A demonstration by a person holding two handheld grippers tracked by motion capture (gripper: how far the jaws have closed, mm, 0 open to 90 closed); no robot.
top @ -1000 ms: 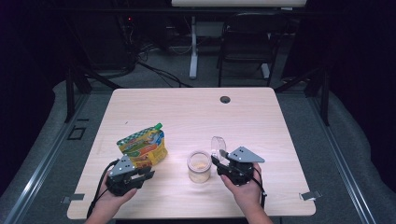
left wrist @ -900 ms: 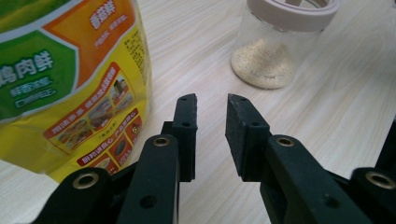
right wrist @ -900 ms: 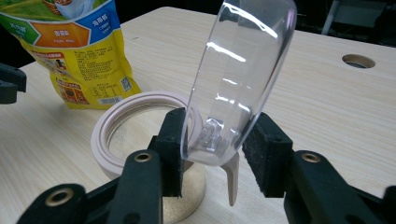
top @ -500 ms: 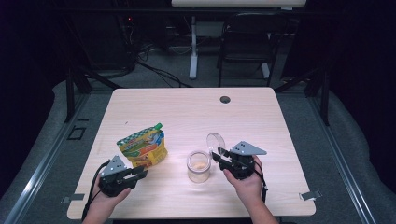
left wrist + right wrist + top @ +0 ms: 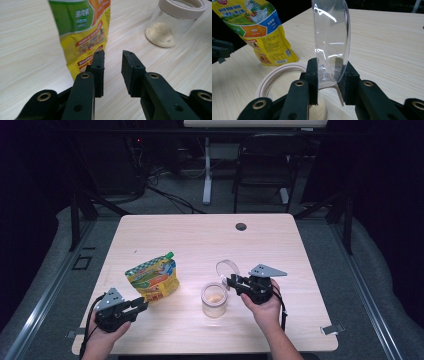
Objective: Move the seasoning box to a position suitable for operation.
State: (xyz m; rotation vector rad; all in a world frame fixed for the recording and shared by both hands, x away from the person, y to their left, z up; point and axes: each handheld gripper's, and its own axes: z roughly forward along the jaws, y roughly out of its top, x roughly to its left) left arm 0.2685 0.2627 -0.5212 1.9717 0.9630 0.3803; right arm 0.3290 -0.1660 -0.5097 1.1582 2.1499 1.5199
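Note:
A yellow and green spouted snack pouch [image 5: 152, 279] stands at the table's near left, with an open clear jar [image 5: 214, 299] holding a little beige powder to its right. My right gripper [image 5: 233, 282] is shut on the jar's clear lid [image 5: 226, 268], held upright just above and behind the jar. The lid [image 5: 332, 42] sits clamped between the jaws, over the jar's pale rim [image 5: 277, 74]. My left gripper [image 5: 143, 304] is open and holds nothing, just short of the pouch's lower edge. In the left gripper view the gripper [image 5: 112, 56] points between the pouch [image 5: 82, 30] and the jar [image 5: 175, 27].
The light wooden table [image 5: 200, 237] has a dark cable hole [image 5: 241, 226] near its far edge. Beyond it stand a folding chair [image 5: 260, 165] and a desk leg [image 5: 207, 170] on grey floor. The near table edge runs just behind both hands.
My left gripper has drawn back from the pouch toward the near left edge. My right gripper has shifted slightly away with the lid still in it.

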